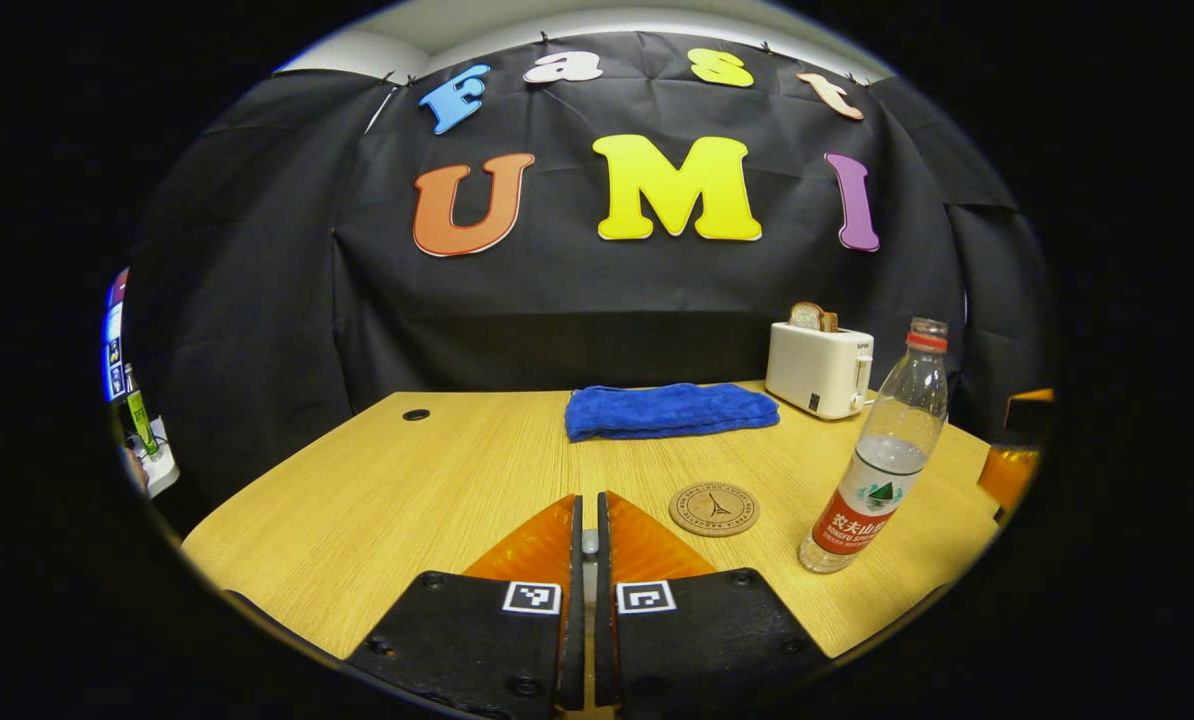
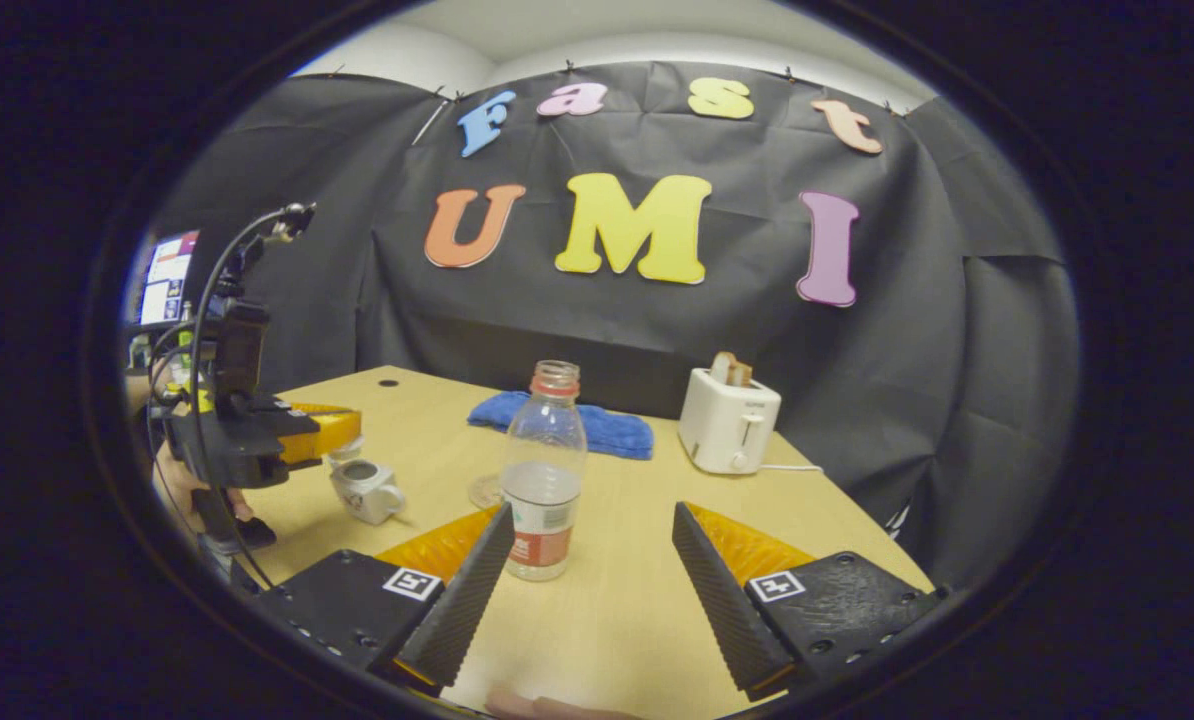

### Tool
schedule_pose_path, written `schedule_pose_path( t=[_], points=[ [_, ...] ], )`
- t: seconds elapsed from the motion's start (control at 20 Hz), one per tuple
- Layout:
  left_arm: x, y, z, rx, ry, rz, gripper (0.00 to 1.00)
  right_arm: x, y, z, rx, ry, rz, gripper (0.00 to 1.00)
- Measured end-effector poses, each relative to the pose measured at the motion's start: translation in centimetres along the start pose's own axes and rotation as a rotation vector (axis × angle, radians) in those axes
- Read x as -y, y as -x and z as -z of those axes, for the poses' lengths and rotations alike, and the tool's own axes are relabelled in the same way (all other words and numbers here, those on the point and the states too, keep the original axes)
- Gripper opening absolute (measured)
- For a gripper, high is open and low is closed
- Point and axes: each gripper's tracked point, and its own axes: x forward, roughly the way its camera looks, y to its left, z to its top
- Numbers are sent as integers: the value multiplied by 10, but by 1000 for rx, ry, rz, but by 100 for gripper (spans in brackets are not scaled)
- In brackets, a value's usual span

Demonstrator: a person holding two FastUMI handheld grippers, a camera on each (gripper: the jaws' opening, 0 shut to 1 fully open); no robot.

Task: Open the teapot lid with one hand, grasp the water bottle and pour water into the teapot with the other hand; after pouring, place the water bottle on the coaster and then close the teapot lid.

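Note:
My left gripper (image 1: 589, 498) is shut on a small pale piece, the teapot lid (image 1: 589, 542). In the right gripper view this left gripper (image 2: 342, 428) hovers just above the white teapot (image 2: 365, 490), whose top is open, with the lid (image 2: 345, 451) under its fingers. The clear water bottle (image 2: 545, 470) stands uncapped, partly filled, just beyond my open right gripper (image 2: 592, 508) and slightly left of its middle, untouched. The same bottle (image 1: 882, 450) stands right of the round cork coaster (image 1: 714, 509).
A folded blue towel (image 1: 669, 410) and a white toaster (image 1: 819, 368) with a slice of bread sit at the table's back edge. A person's hand (image 2: 197, 490) and cables hold the left gripper at the table's left side.

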Motion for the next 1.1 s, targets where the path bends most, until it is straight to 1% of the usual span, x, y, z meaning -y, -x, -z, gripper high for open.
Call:
schedule_pose_path(
  t=[0.05, 0.2, 0.3, 0.5, 0.6, 0.7, 0.75, 0.8, 0.85, 0.9, 0.95, 1.0, 1.05, 1.1],
  points=[
    [-5, 4, -3, -4, 2, -8, 6, -5, -4, 1, 8, -12, -5, 96],
    [-7, 16, -15, 11, 67, 47, 7, -15, -21, 1, 55, -44, -2, 96],
    [-12, 24, -20, 10, 105, 64, 6, -24, -36, 3, 82, -54, -17, 96],
    [-33, 33, -28, 19, 116, 45, 5, -36, -61, 3, 88, -58, -18, 96],
    [-33, 37, -30, 12, 140, 62, 5, -36, -72, 2, 86, -68, 2, 97],
    [-36, 40, -33, 18, 133, 62, 5, -37, -82, 2, 78, -79, 21, 97],
    [-37, 41, -34, 21, 119, 61, 5, -36, -86, 3, 75, -77, 33, 94],
    [-36, 43, -35, 24, 106, 67, 5, -35, -89, 1, 77, -76, 45, 95],
    [-35, 45, -37, 27, 98, 69, 4, -35, -93, 1, 80, -78, 55, 93],
    [-38, 46, -37, 25, 91, 62, 4, -35, -96, 2, 74, -81, 62, 87],
    [-40, 47, -37, 24, 85, 56, 4, -37, -99, 4, 64, -82, 59, 84],
    [-40, 47, -39, 25, 79, 56, 4, -39, -99, 2, 67, -78, 57, 78],
    [-41, 48, -39, 24, 73, 55, 4, -42, -98, -1, 65, -63, 58, 80],
    [-43, 48, -39, 23, 67, 52, 4, -44, -97, -1, 53, -45, 55, 76]
  ],
)
